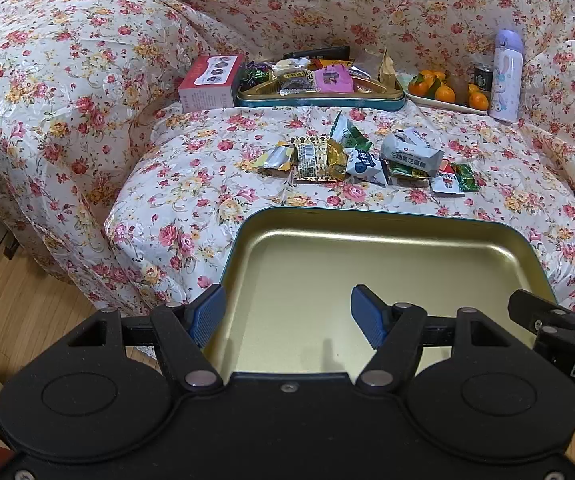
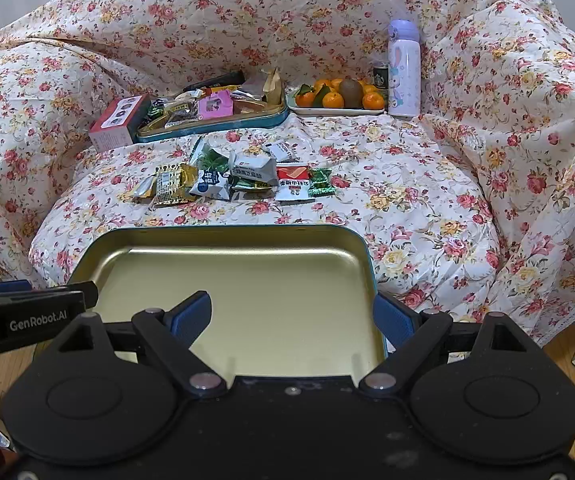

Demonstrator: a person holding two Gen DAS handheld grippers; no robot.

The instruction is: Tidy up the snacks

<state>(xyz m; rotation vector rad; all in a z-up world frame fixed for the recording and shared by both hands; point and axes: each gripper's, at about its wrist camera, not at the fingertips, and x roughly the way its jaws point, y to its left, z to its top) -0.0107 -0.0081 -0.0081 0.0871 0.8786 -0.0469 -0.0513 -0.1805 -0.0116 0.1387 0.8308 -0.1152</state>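
A sofa (image 1: 327, 8) draped in floral cloth carries everything. An empty gold tin tray (image 2: 231, 280) sits at the seat's front edge. Behind it, a filled tin (image 1: 319, 98) stands by the backrest, beside a pink box (image 1: 211, 82). Loose snack packets (image 1: 367, 160) lie scattered between the two tins. The left gripper (image 1: 287, 316) and right gripper (image 2: 291, 320) both hover released over the empty tray, grasping nothing.

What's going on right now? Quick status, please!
Left gripper and right gripper open, holding nothing. Empty tin tray just below them. Loose snacks beyond. Nothing in the way.
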